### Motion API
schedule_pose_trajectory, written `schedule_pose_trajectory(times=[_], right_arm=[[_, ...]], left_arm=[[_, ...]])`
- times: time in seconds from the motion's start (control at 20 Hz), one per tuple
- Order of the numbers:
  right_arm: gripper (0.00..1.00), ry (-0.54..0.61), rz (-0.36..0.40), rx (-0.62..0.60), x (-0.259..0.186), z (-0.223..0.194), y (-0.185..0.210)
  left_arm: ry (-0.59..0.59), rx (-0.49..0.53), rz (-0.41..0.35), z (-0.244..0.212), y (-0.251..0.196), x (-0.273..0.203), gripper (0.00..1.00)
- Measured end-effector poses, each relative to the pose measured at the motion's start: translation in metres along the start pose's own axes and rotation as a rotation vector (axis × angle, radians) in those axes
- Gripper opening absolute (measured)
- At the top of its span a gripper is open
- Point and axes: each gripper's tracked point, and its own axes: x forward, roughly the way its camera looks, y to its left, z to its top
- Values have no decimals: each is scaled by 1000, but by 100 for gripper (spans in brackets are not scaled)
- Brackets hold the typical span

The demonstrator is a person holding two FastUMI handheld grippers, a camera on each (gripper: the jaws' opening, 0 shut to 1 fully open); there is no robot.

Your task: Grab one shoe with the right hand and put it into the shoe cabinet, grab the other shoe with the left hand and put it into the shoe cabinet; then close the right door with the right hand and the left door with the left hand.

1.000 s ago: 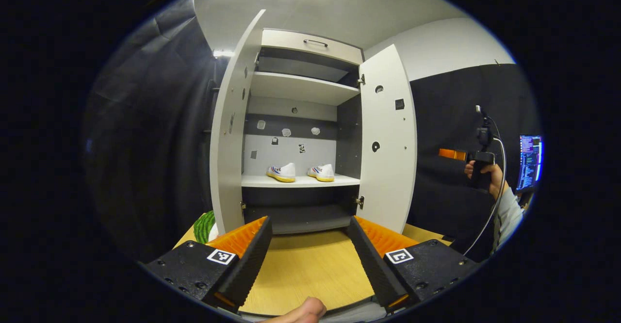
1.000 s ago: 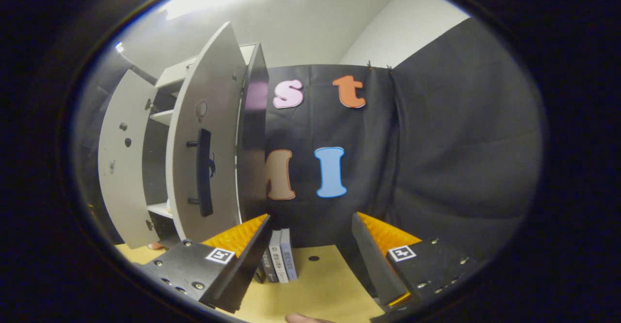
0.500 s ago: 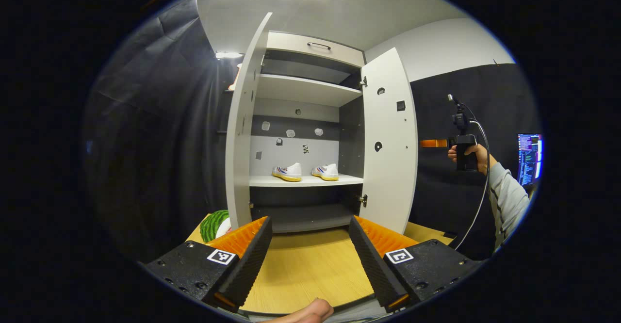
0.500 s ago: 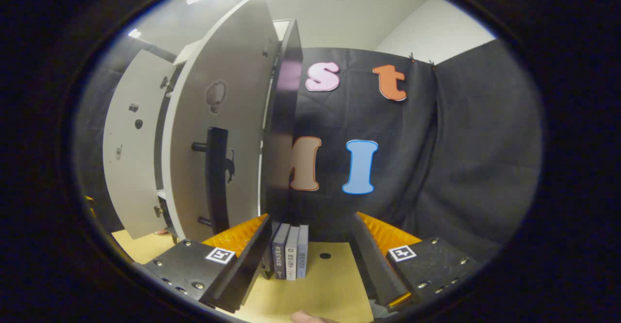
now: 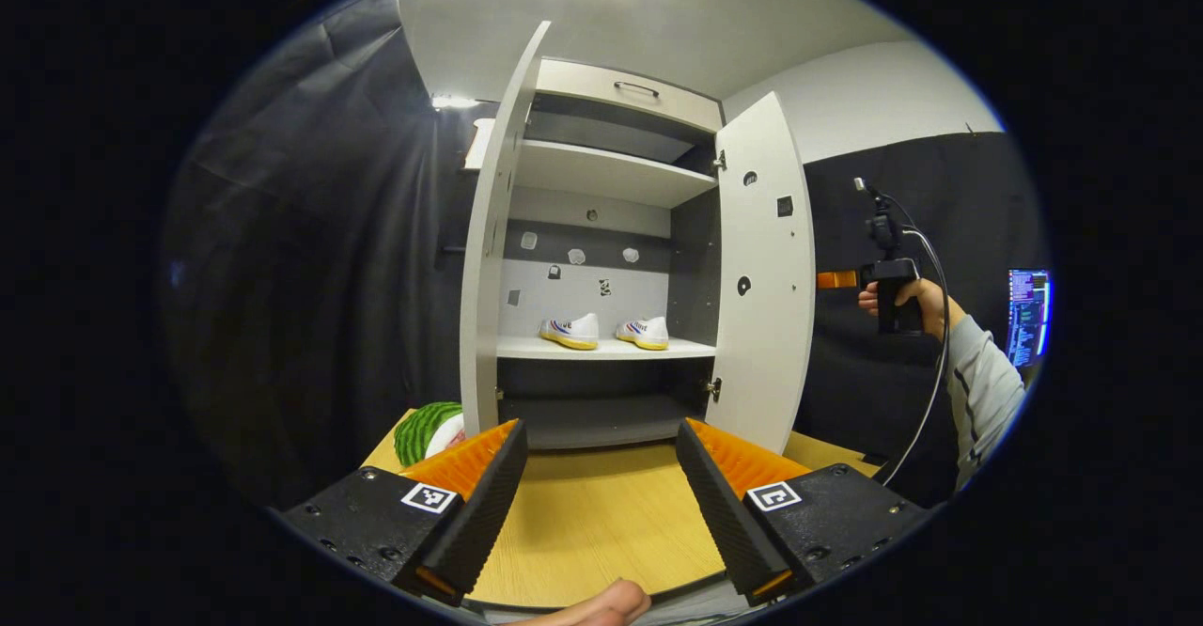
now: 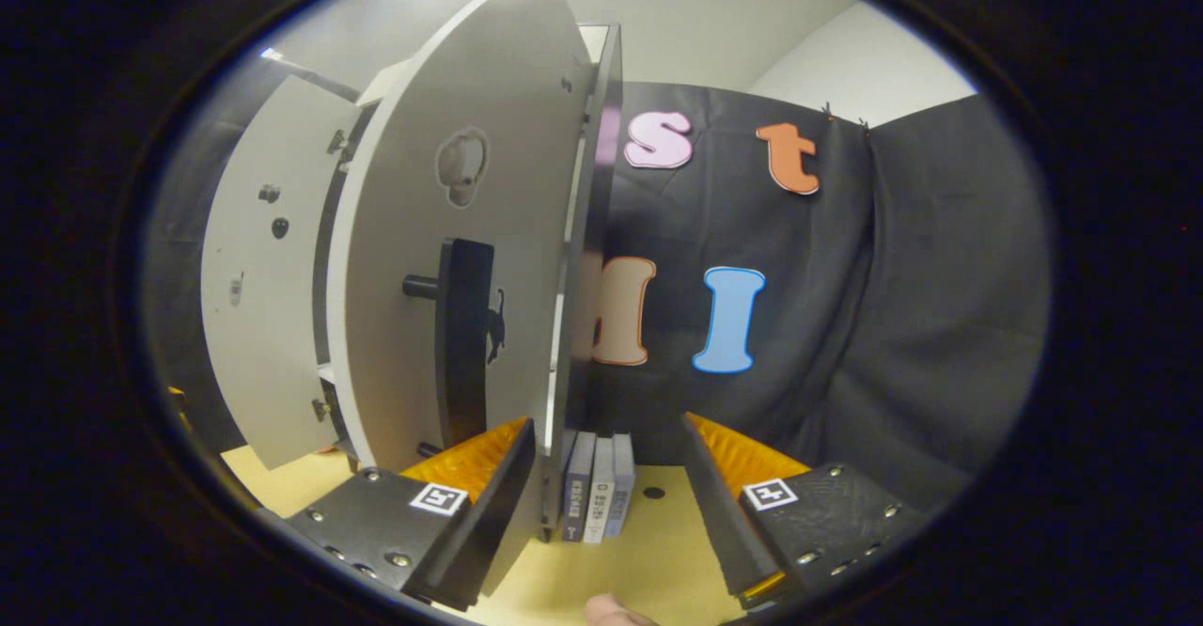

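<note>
Two white shoes [image 5: 603, 331] with yellow soles sit side by side on the shoe cabinet [image 5: 601, 231] shelf, both doors ajar. My left gripper [image 5: 597, 476] hangs open over the table [image 5: 601, 532]; my right gripper [image 6: 606, 485], fingers spread, sits beside the right door [image 6: 470, 231] and its black handle [image 6: 462, 335].

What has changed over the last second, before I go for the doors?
The right gripper has moved in on the right door; its handle looms larger and nearer. In the left gripper view that gripper sits closer to the door's outer face. The left gripper shifted slightly. Nothing was grasped. Both shoes stay on the shelf, both doors open, both grippers open.
</note>
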Motion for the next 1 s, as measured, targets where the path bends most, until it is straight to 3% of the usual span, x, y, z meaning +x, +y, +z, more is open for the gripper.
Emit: schedule_pose_trajectory(times=[0.25,0.55,0.65,0.7,0.75,0.85,1.0], right_arm=[[91,-23,60,36,7,1,39],[92,-16,-40,74,23,-3,48],[89,-12,-35,126,23,-5,54],[94,-8,-34,134,24,-5,55],[89,-15,-40,122,24,-3,57],[92,-29,-50,91,24,1,65],[89,-43,-2,124,28,5,97]], left_arm=[[1,0,31,0,8,-3,97],[-5,-5,89,0,29,-10,96],[7,-11,99,-2,35,-9,97],[12,-11,105,-4,39,-8,97],[10,-15,103,-4,39,-9,97],[5,-25,101,-3,40,-10,98],[0,-23,104,-2,41,-8,98]])
